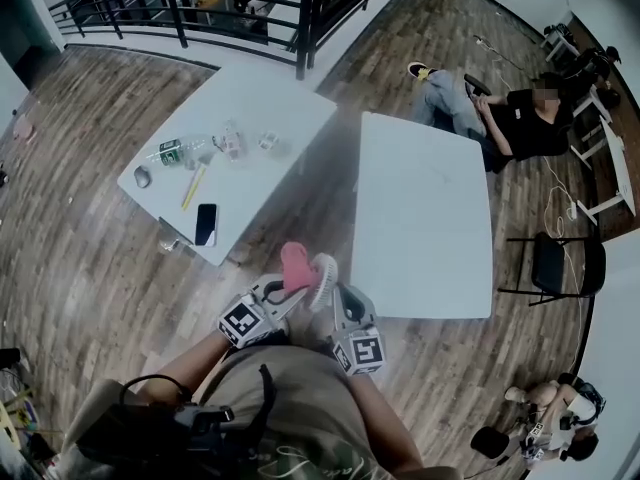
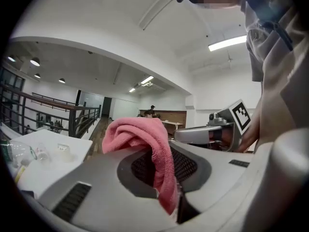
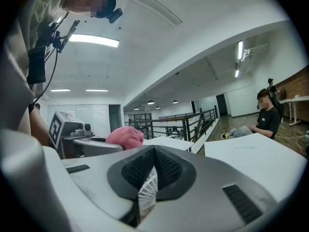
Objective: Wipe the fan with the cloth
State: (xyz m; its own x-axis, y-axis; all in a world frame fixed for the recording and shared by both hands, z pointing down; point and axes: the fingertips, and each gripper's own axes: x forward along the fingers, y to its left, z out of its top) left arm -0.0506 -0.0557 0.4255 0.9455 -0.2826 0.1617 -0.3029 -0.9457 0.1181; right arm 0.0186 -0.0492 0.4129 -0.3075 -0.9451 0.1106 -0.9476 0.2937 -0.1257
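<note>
From the head view, my left claw and right claw hang in mid-air short of the white table's near edge, cloth just beside fan. Left gripper view: jaws pinch the cloth, bunched forward to wipe. Right gripper view: jaws clamp the fan's grille, steadying it.

Two white tables stand on a wood-plank floor before a black railing, a black chair nearby; strip lights glow on the white ceiling.
</note>
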